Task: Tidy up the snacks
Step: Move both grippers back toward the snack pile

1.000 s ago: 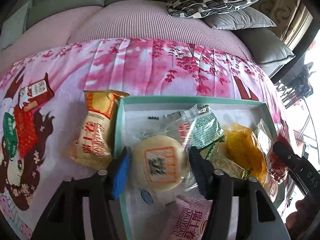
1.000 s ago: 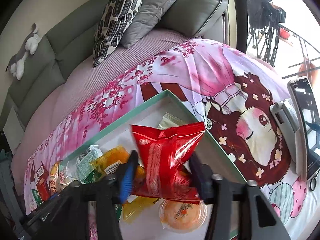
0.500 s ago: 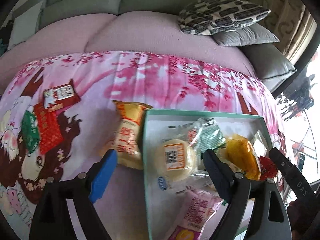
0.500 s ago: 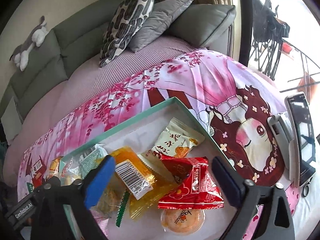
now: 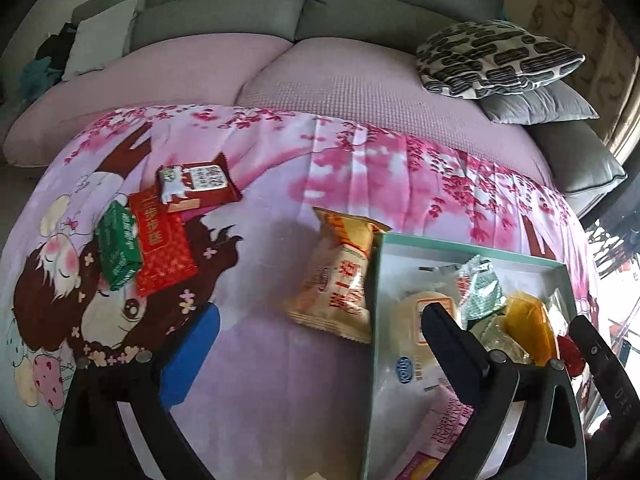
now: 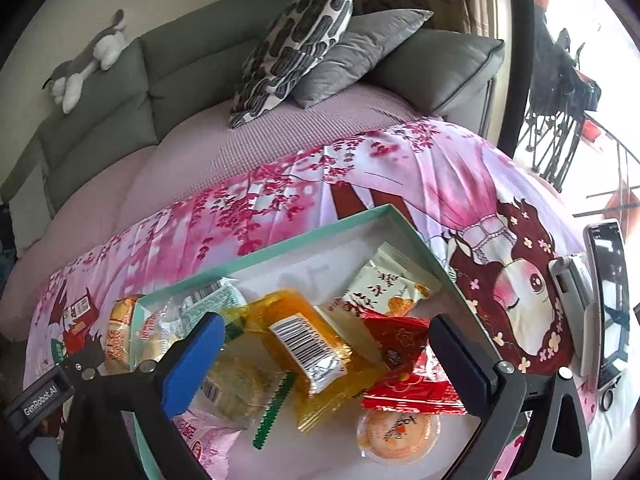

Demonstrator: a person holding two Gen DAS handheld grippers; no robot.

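Note:
A teal box (image 6: 280,245) lies on the pink printed cloth and holds several snacks. My right gripper (image 6: 326,364) hangs open above an orange barcode packet (image 6: 304,340) and a red packet (image 6: 404,364); neither pad touches them. A jelly cup (image 6: 396,432) lies below the red packet. My left gripper (image 5: 322,350) has its jaws opening wide, straddling the box's left rim (image 5: 376,320) with nothing gripped. A round pastry (image 5: 424,312) rests inside the box by the black finger (image 5: 452,344). A yellow cake packet (image 5: 336,280) lies on the cloth against the box.
Further left on the cloth lie a red packet (image 5: 164,248), a green packet (image 5: 118,252) and a brown packet (image 5: 200,184). A phone on a stand (image 6: 608,300) sits right of the box. A sofa with cushions (image 5: 496,56) runs behind the table.
Both grippers opened. The left let go of the round pastry, now in the box, and drew back to the left. The right released the red packet, which fell among the snacks.

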